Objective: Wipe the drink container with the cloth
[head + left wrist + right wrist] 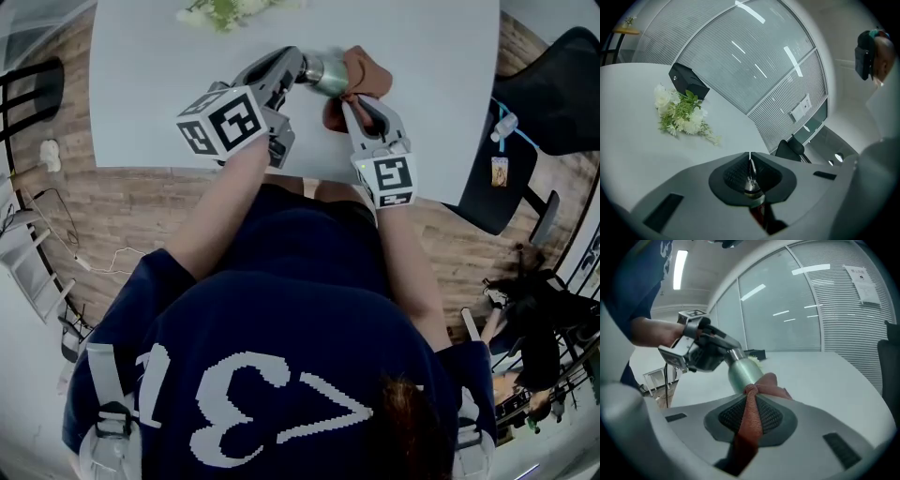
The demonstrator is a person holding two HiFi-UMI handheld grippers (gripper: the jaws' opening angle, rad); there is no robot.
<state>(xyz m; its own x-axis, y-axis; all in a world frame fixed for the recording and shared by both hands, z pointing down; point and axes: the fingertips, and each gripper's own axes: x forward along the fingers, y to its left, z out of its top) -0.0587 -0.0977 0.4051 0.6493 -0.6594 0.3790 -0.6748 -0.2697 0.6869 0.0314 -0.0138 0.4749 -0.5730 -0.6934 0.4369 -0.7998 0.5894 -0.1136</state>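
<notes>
My left tool (298, 67) is clamped tight on the narrow metal top of the bottle (328, 77); in the left gripper view its jaws are pressed almost together around that small shiny piece (750, 180). The pale green metal bottle sticks out from those jaws toward my right, tipped over rather than upright, above the tabletop (431, 56) close to its near edge.

My right tool (356, 101) is closed on the rust-coloured cloth (364, 70). A bunched strip of it runs back between the jaws, and the loose part is against the bottle's body at the far end from the top.

Further out, a bunch of white flowers (220, 11) lies at the far edge of the tabletop, with a small black box (686, 80) just behind it. A dark chair (553, 84) stands off the right edge.
</notes>
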